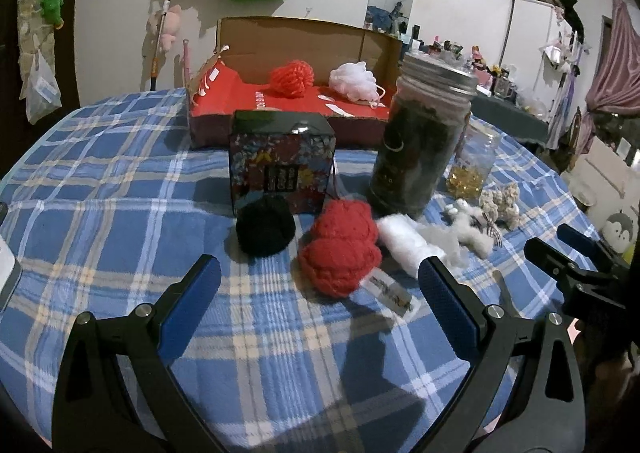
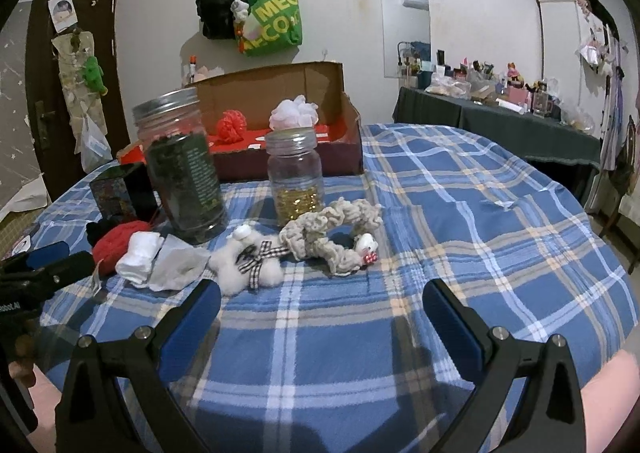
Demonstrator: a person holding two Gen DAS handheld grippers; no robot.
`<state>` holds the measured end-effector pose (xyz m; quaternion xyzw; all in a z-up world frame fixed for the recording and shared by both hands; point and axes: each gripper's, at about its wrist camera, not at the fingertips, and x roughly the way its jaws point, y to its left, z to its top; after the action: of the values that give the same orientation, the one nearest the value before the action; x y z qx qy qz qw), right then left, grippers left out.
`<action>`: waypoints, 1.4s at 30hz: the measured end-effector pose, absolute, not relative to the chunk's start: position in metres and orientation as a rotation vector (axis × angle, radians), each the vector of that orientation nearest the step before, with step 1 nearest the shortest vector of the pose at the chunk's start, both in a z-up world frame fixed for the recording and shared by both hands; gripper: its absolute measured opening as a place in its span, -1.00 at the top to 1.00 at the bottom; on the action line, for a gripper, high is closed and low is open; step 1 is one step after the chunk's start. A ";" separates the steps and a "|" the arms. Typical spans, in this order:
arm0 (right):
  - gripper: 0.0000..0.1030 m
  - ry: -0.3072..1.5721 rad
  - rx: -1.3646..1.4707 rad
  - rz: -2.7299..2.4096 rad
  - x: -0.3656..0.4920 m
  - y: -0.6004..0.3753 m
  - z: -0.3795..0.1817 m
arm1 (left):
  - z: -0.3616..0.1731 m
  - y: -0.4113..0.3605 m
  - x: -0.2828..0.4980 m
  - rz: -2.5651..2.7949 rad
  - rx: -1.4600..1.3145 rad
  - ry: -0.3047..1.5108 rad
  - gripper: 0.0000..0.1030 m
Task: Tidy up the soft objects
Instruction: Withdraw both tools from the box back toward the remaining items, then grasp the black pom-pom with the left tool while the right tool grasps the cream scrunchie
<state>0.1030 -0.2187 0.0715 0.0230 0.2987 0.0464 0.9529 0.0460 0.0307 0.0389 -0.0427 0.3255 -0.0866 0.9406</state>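
- Hovering low over the plaid-covered surface [image 1: 120, 181], the left claw [image 1: 320, 277] has its blue-padded fingers [image 1: 192, 293] spread wide, gripping nothing and touching nothing.
- Just beyond its tips lie a red knitted piece [image 1: 340, 249], a black knitted ball [image 1: 265, 226] to its left, and a white roll [image 1: 404, 243] to its right; a dark patterned box [image 1: 282, 161] and a tall dark-filled jar [image 1: 420, 141] stand behind them.
- The right claw [image 2: 322, 307] is likewise wide apart and empty, above bare cloth.
- Ahead of it lie a fluffy white toy with a checked bow [image 2: 250, 257] and a curled beige knitted toy [image 2: 336, 233], apparently touching each other, in front of a small jar [image 2: 296, 177] of yellow pieces.
- A cardboard box with red lining [image 2: 352, 141] at the far edge holds a red pouf [image 2: 231, 126] and a white pouf [image 2: 291, 113].
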 end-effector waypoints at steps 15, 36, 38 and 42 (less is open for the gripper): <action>-1.00 0.709 0.071 0.095 0.151 -0.238 0.081 | 0.051 0.056 0.085 -0.219 -0.046 0.745 -0.94; 0.48 0.846 0.102 0.252 0.189 -0.236 0.072 | 0.029 0.064 0.105 -0.342 -0.049 0.850 0.43; 0.49 0.820 0.098 0.254 0.182 -0.234 0.078 | 0.034 0.063 0.100 -0.332 -0.034 0.832 0.44; 0.49 0.770 0.109 0.277 0.170 -0.231 0.096 | 0.047 0.064 0.093 -0.329 -0.037 0.793 0.44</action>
<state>0.1705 -0.2309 0.0956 0.0528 0.3741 0.1345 0.9161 0.0927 0.0638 0.0471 -0.0177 0.3843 -0.1597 0.9091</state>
